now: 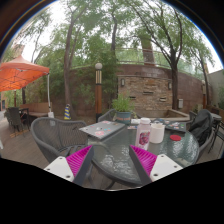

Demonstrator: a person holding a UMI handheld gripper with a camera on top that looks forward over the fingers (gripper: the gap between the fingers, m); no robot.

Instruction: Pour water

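My gripper (110, 161) is open, its two pink pads (78, 158) set wide apart with nothing between them. Below and between the fingers lies the round glass table (115, 165). Beyond the right finger, on the far right part of the table, stands a small bottle with a pink label (143, 135) and next to it a white cup (157, 132). A small red thing (176, 137) lies on the table further right. The fingers are well short of the bottle and cup, touching neither.
Grey wicker chairs (55, 135) ring the table; one chair back sits just ahead of the left finger. A black bag (203, 125) rests at the right. Beyond are a square side table (102, 128), a potted plant (122, 106), a stone wall and an orange umbrella (20, 73).
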